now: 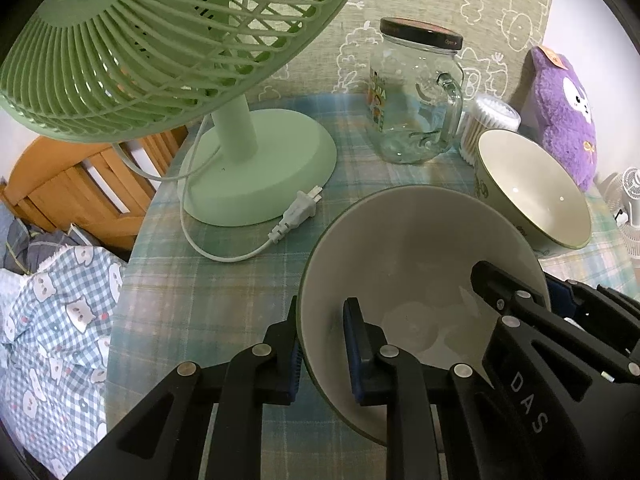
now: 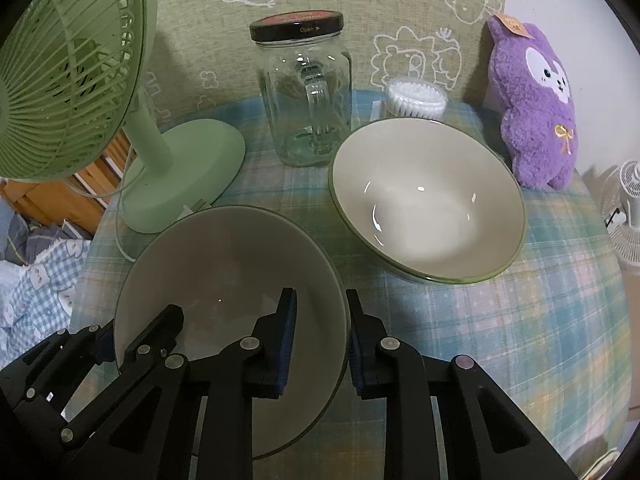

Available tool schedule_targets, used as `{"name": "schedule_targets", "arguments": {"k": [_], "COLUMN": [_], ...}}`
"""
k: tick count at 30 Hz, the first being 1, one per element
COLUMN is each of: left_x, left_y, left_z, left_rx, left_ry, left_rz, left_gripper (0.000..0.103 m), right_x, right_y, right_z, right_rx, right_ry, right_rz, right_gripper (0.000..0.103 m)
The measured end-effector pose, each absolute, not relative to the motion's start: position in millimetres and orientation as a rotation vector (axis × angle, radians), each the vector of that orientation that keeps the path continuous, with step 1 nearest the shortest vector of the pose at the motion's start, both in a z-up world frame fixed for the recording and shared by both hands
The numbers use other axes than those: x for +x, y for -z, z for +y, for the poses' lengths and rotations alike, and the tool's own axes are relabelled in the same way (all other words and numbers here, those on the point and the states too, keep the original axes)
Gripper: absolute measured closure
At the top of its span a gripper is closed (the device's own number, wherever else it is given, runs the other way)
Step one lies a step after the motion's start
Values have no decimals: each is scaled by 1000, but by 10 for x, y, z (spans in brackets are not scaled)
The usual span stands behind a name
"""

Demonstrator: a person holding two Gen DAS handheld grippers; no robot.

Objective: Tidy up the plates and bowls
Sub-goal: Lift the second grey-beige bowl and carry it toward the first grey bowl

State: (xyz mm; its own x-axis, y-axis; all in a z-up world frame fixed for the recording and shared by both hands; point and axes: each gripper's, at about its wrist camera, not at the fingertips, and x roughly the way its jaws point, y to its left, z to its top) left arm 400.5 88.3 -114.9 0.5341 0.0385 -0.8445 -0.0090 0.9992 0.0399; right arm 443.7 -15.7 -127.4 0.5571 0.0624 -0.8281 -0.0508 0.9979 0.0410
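**Count on the table**

I counted two bowls (image 2: 228, 276) (image 2: 428, 204), one green fan (image 2: 60, 80) at the upper left of the frame, one glass jar (image 2: 306, 92), one tub of cotton swabs (image 2: 416, 98), one purple plush toy (image 2: 532, 100) and two grippers (image 2: 320, 340) (image 1: 324, 356).

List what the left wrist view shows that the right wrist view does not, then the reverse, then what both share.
Left only: the fan's plug lying loose on the tablecloth.

Right only: the far bowl whole, not cut by the near bowl's rim.

Both: near bowl with left gripper and right gripper each astride its rim, green fan, glass jar, purple plush.
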Motion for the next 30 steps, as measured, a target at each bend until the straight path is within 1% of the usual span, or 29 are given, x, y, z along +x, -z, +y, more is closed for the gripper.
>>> {"name": "schedule_targets", "arguments": {"k": [1, 5, 30], "left_x": [4001, 4000, 3736], "left_y": [1148, 1126, 970], "left_z": [883, 903, 788], "left_rx": [35, 37, 17], "left_ry": [-34, -38, -10], "left_rz": [1003, 995, 987], "left_gripper": [87, 88, 89], "right_x": [4431, 4435, 4186], "right_y": [1268, 1253, 1060], "right_z": [-155, -169, -274], "right_rx": [6, 8, 21], "right_ry": [-62, -64, -55], "right_rz": [976, 978, 971], "right_gripper": [81, 86, 86]}}
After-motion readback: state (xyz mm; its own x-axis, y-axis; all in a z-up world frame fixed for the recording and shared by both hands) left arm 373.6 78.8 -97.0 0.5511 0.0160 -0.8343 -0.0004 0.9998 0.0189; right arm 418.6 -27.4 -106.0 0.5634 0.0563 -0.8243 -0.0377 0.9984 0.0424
